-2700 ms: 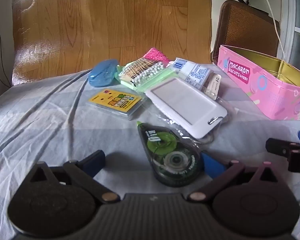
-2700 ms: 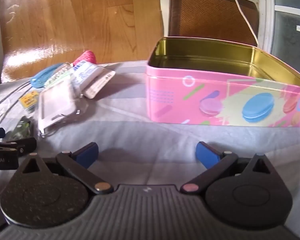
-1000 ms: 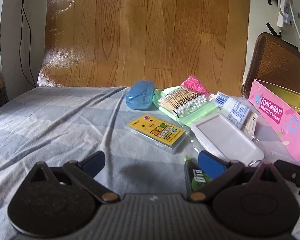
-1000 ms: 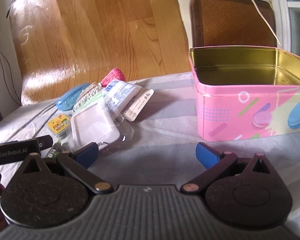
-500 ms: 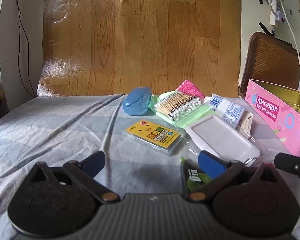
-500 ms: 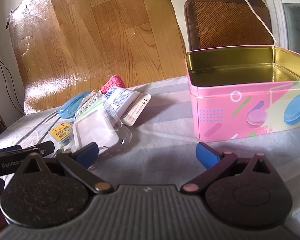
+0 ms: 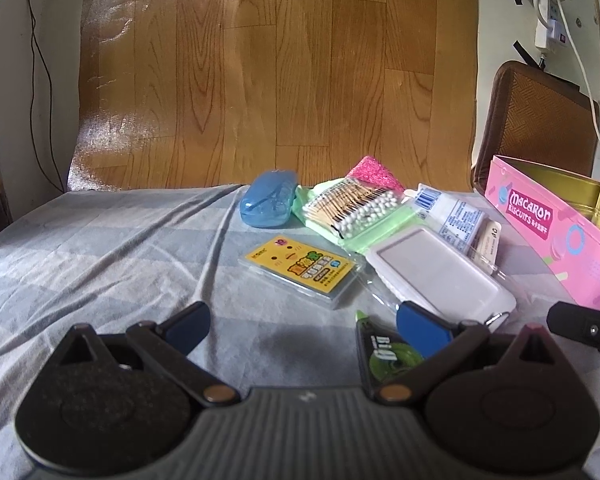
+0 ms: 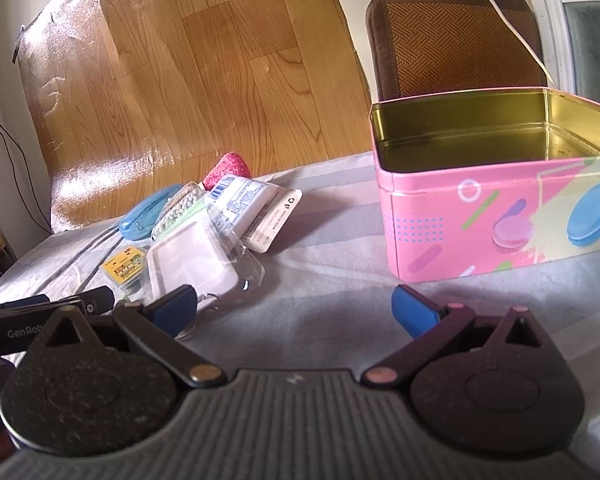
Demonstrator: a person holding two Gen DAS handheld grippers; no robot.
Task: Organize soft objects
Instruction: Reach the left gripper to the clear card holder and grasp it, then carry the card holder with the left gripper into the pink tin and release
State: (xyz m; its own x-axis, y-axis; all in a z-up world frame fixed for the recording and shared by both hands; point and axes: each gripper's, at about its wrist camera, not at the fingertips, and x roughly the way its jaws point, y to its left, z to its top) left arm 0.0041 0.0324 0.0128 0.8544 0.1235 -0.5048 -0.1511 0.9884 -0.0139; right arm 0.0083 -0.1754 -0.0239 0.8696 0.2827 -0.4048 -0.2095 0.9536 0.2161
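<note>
A cluster of small items lies on the grey sheet: a blue case [image 7: 269, 199], a green cotton-swab pack [image 7: 350, 210], a pink sponge [image 7: 374, 176], a white tube pack [image 7: 456, 216], a yellow sticker pack [image 7: 302, 268], a white card holder [image 7: 440, 276] and a green correction tape [image 7: 388, 354]. My left gripper [image 7: 302, 328] is open just in front of the yellow pack, holding nothing. My right gripper [image 8: 294, 308] is open over bare sheet between the card holder [image 8: 190, 264] and the pink tin [image 8: 496, 232].
The open pink macaron tin [image 7: 548, 220] stands at the right, its gold inside empty. A brown woven chair back [image 8: 456, 40] and a white cable [image 8: 512, 28] are behind it. A wood-pattern backdrop [image 7: 276, 72] rises behind the wrinkled sheet [image 7: 100, 248].
Both grippers have pulled back and tilted up. The correction tape has slid from between my left fingers to under the right one. The tin has shifted right in the right view.
</note>
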